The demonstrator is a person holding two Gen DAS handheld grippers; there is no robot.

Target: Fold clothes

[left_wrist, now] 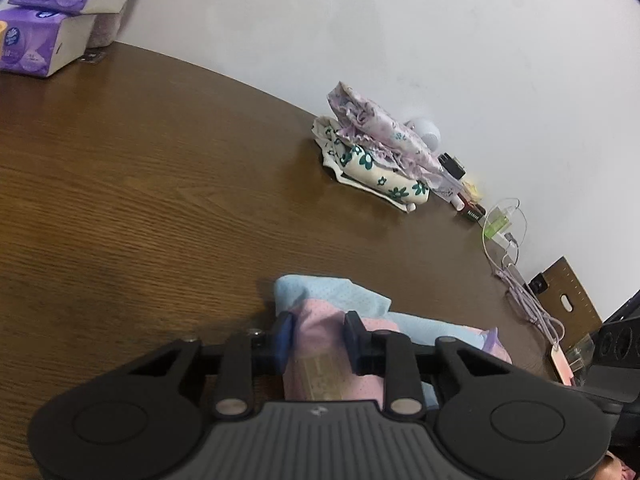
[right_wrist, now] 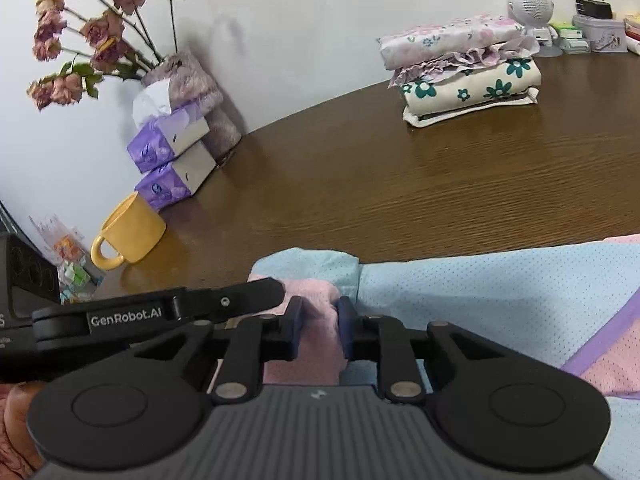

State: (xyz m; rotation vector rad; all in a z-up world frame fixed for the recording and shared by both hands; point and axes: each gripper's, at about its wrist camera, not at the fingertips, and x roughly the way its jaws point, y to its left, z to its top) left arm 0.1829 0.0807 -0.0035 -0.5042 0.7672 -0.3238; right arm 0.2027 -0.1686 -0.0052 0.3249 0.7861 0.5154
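At the bottom centre of the frame, pink and blue cloth (left_wrist: pixel 320 344) is pinched by the left tool (left_wrist: pixel 318 334) on the brown desk (left_wrist: pixel 140 200). Folded clothes (left_wrist: pixel 376 156) are stacked right of centre; tissue packs (left_wrist: pixel 44 12) are seen upper left.

Left gripper (left_wrist: pixel 318 326) low, my fingers (left_wrist: pixel 285 334) pinched on cloth. Right gripper (right_wrist: pixel 318 312) alongside, likewise clamped; left's finger crossed in front of it.

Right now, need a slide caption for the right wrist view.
Right tongs pinch the pink-and-blue garment; folded stack waits across the table.
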